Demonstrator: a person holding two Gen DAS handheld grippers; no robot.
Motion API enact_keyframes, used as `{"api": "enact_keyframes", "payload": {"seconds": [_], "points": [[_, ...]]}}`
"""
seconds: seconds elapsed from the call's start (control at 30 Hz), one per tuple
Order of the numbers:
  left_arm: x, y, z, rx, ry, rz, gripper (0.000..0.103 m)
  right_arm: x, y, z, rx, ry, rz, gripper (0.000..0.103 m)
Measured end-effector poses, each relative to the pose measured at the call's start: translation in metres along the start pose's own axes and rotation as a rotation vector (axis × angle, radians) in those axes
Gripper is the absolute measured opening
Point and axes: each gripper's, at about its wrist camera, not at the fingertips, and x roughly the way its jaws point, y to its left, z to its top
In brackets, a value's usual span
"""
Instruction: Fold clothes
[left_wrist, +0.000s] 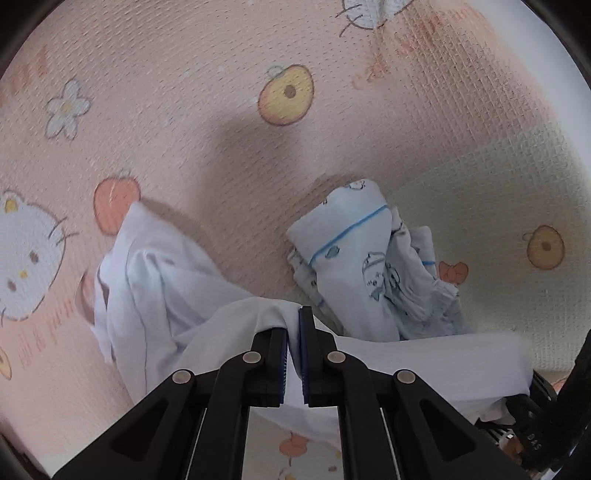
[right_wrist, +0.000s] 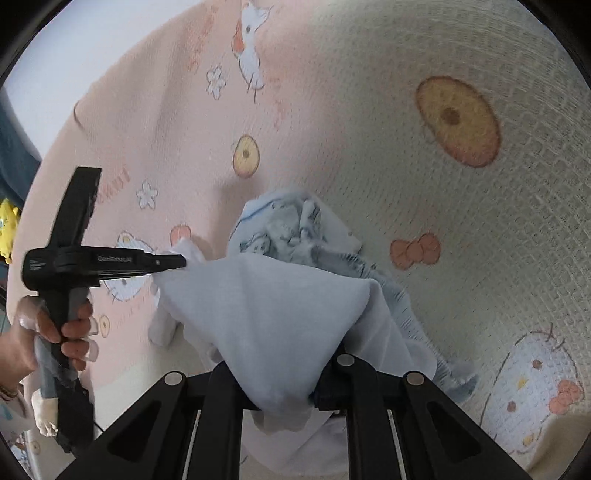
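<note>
White garment (right_wrist: 266, 314), pinched at its edges by both grippers, could be dragged onto the nearby printed garment (left_wrist: 354, 258).

White garment (right_wrist: 266, 317) lifted, stretched taut, printed garment (left_wrist: 362, 258) crumpled behind

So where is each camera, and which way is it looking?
Left wrist: sits on the left tongs, looking down along them at the white cloth they pinch, on the pink cartoon-cat blanket; only tong fingers show.
Right wrist: sits on the right tongs, looking down at the same white cloth they grip; the left tongs and the person's hand show.
Both share the white cloth, the blue-printed garment and the blanket.
</note>
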Motion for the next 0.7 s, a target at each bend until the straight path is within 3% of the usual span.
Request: {"api": "enact_keyframes", "payload": {"seconds": [0.13,0.23,0.4,0.5,0.63,0.7], "points": [[0.012,0.011,0.002,-0.077,-0.023,-0.063,0.005,0.004,-0.007,0.003,0.016,-0.011,-0.003,0.012],[0.022,0.015,0.003,-0.086,-0.025,-0.071,0.005,0.017,-0.011,0.006,-0.003,0.011,-0.057,0.016],[0.036,0.027,0.005,-0.144,0.039,-0.117,0.012,0.024,-0.016,0.008,0.009,0.036,-0.083,0.033],[0.035,0.039,0.004,-0.213,0.056,-0.154,0.029,0.017,-0.015,0.009,0.006,0.010,-0.109,0.048],[0.016,0.049,0.002,-0.228,0.024,-0.201,0.073,0.007,-0.019,0.009,0.037,-0.010,-0.111,0.048],[0.007,0.054,0.001,-0.229,0.020,-0.203,0.076,0.005,-0.022,0.007,0.064,-0.007,-0.104,0.048]]}}
